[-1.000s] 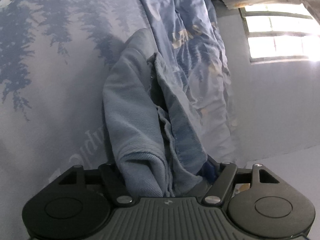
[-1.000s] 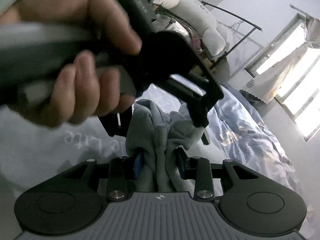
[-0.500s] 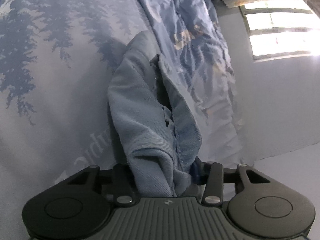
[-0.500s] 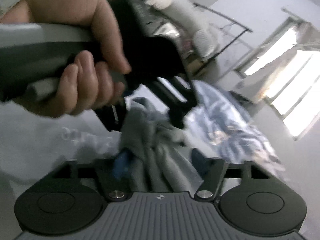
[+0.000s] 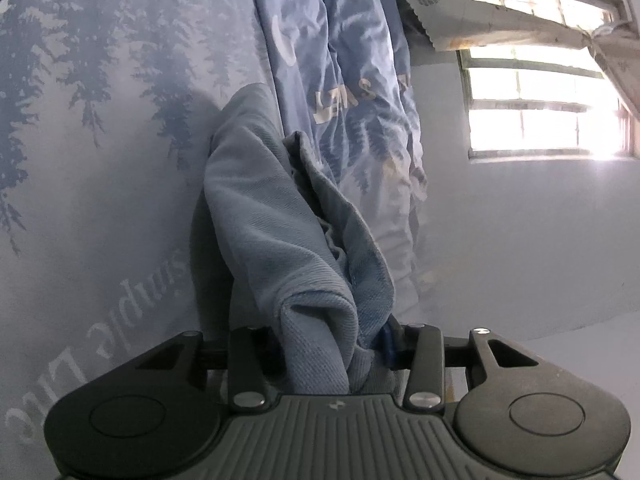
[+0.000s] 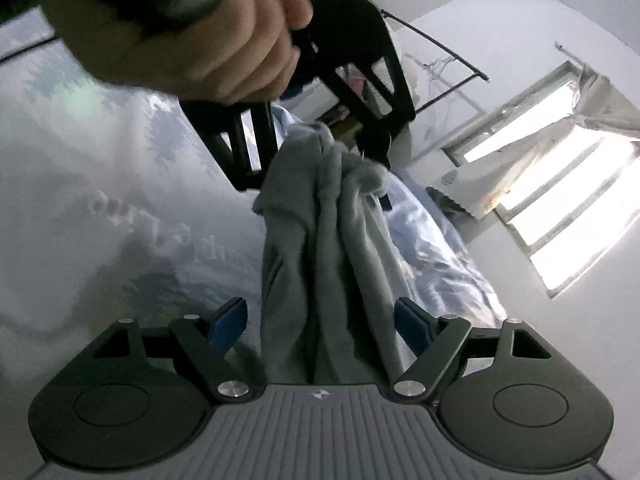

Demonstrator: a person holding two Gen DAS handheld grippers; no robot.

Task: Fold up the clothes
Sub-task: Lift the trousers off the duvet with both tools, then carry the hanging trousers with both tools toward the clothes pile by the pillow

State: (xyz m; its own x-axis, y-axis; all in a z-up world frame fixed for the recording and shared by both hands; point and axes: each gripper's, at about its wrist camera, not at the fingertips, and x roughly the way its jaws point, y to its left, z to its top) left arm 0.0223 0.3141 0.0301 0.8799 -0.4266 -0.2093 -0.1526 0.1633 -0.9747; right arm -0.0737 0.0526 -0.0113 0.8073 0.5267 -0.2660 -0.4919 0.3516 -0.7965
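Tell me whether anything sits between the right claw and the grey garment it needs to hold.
Nothing visible does. The grey garment already hangs straight through the open right claw, its blue pads standing clear on either side. The left claw, held by a hand, grips the garment's far end.

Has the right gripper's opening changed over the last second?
Yes. The right gripper has opened: its blue pads now stand clear of the grey garment on both sides, where they pinched it before.
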